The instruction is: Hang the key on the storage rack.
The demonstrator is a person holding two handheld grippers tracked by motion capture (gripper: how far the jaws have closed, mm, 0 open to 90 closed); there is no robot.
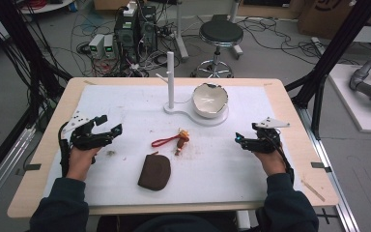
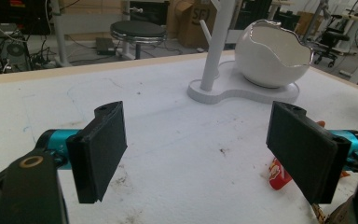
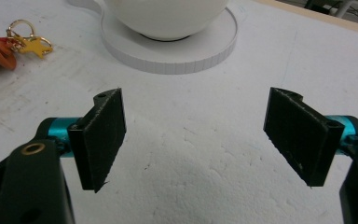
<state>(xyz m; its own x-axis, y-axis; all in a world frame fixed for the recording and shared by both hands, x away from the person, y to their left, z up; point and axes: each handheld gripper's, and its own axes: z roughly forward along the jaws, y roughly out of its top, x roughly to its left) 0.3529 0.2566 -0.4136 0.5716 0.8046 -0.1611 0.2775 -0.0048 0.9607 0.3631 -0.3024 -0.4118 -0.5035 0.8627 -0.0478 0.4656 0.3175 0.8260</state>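
Observation:
A white stand (image 1: 171,79) with an upright peg and a cracked-egg-shaped white bowl (image 1: 210,100) sits at the back middle of the white mat (image 1: 125,101). In front of it lies a keychain (image 1: 176,140) with a red strap and gold charms; its star charm (image 3: 36,47) is at the upper left of the right gripper view. A brown pouch (image 1: 154,171) lies nearer the front edge. My left gripper (image 1: 110,124) rests open at the mat's left, nothing between its jaws. My right gripper (image 1: 243,137) rests open at the right, empty, facing the stand's round base (image 3: 177,51).
The wooden table's edge (image 1: 294,125) frames the mat. Behind the table stand a black stool (image 1: 221,36), computers and tangled cables on the floor. Dark crumbs dot the mat near the pouch. Black frame posts rise at both sides.

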